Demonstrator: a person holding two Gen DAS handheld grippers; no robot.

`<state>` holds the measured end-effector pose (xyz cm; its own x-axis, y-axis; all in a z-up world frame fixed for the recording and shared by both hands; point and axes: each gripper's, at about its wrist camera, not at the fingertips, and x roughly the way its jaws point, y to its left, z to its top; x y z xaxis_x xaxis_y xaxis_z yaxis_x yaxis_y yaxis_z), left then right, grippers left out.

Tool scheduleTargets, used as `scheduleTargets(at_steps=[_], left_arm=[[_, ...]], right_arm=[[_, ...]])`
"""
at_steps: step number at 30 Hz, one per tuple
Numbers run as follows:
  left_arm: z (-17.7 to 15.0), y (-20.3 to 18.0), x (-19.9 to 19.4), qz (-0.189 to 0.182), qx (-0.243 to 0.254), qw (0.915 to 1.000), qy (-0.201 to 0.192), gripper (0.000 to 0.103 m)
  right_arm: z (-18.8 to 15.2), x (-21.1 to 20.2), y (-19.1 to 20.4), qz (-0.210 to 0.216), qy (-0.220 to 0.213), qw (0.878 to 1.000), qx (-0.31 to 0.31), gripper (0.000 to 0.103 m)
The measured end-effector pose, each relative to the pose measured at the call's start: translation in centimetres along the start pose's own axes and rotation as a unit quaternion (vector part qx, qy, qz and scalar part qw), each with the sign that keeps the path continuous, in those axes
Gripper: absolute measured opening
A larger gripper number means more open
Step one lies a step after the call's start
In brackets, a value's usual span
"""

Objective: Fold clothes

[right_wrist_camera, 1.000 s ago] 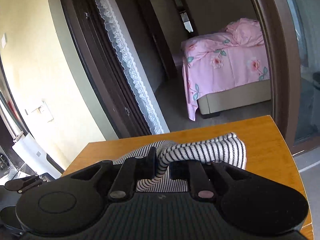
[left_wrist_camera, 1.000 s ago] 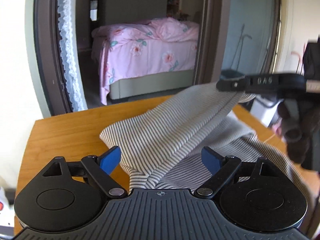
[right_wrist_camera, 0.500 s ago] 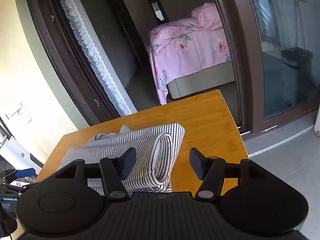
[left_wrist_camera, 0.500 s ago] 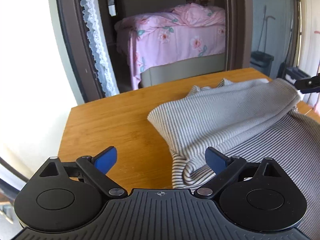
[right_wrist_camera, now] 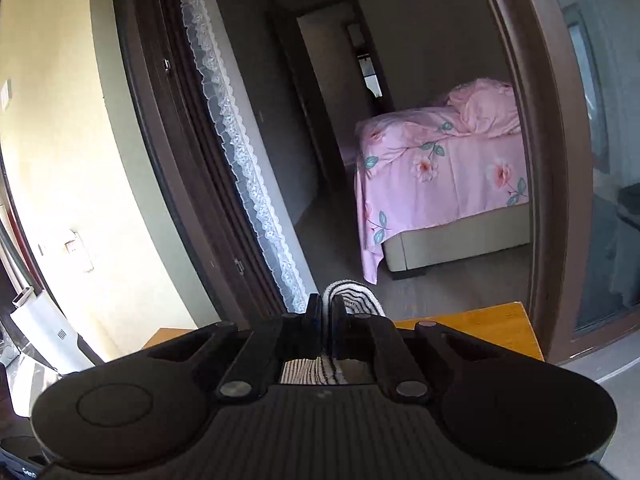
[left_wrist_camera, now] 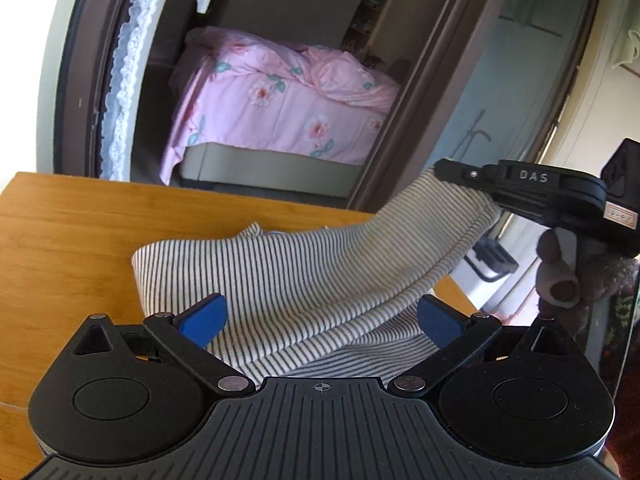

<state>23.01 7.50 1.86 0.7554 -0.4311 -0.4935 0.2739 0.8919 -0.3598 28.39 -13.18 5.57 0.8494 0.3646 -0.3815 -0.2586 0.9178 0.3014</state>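
Striped knit garment [left_wrist_camera: 304, 280] lying on wooden table [left_wrist_camera: 68, 232], one end lifting off, pinched tight in right gripper [right_wrist_camera: 326, 312]. Sagging softly, judged light and limp; gripping best at hem or folded edge. Left gripper [left_wrist_camera: 320, 316] hovering wide apart over cloth, gripping nothing. Table edge [right_wrist_camera: 516, 320] running near; bare wood lying leftward.

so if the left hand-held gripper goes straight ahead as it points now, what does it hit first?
Most likely the striped shirt: the left hand-held gripper is open, with the cloth lying between and just beyond its fingers. Depth is unclear.
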Motion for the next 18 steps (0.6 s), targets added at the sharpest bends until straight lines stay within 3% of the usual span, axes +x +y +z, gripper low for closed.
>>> scheduleTargets(at_steps=[5, 7, 9, 12, 14, 18], left_arm=[[-0.4, 3.1, 1.8, 0.051, -0.035, 0.9981, -0.001, 0.103], [-0.8, 4.4, 2.0, 0.082, -0.039, 0.9958, 0.004, 0.103], [-0.7, 5.4, 2.1, 0.098, -0.046, 0.994, 0.012, 0.103], [0.0, 5.7, 1.1, 0.102, -0.053, 0.9934, -0.006, 0.103], [0.7, 4.5, 0.3, 0.092, -0.036, 0.9945, -0.035, 0.103], [0.7, 1.9, 0.4, 0.048, -0.008, 0.9976, -0.05, 0.103]], right_arm=[[-5.7, 1.7, -3.6, -0.062, 0.082, 0.994, 0.033, 0.006], [-7.6, 1.4, -4.3, -0.065, 0.085, 0.993, 0.042, 0.006], [-7.4, 0.8, -3.9, -0.071, 0.084, 0.993, 0.033, 0.006], [-6.2, 0.0, -2.3, -0.082, 0.064, 0.995, 0.003, 0.024], [-5.4, -0.6, -1.2, -0.071, 0.042, 0.997, -0.005, 0.049], [-5.7, -0.7, -0.6, 0.003, 0.037, 0.998, 0.055, 0.059]])
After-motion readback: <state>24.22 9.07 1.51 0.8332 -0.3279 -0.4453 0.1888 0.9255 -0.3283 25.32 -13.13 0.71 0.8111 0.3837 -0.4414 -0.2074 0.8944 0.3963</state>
